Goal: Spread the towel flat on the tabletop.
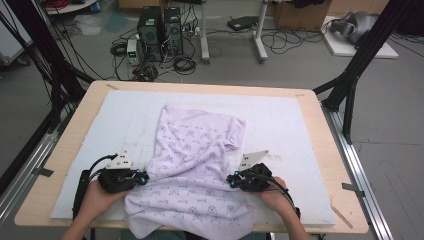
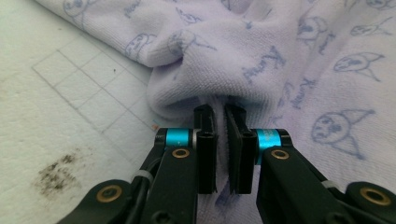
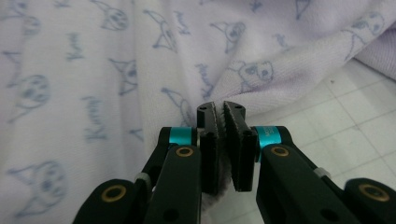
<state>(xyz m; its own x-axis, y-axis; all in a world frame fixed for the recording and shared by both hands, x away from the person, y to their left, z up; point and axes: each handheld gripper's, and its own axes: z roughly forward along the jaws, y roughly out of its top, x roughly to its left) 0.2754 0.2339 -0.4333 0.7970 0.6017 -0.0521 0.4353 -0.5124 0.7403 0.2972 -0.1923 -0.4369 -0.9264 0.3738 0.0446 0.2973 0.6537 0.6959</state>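
Note:
A pale lilac towel (image 1: 192, 165) printed with small blue cartoon faces lies rumpled down the middle of the white mat, its near end hanging over the table's front edge. My left gripper (image 1: 141, 178) is shut on the towel's left edge; in the left gripper view the towel (image 2: 261, 60) bunches into a fold just beyond the jaws, and a strip of cloth is pinched at the left gripper (image 2: 220, 116). My right gripper (image 1: 231, 180) is shut on the towel's right edge; in the right gripper view the towel (image 3: 116, 70) spreads to the left, with cloth clamped in the right gripper (image 3: 219, 112).
A white gridded mat (image 1: 280, 125) covers the wooden table (image 1: 320, 150). A dark stain (image 2: 58, 172) marks the mat left of my left gripper. Black frame posts (image 1: 350, 85) flank the table. Computers and cables (image 1: 160, 35) sit on the floor behind.

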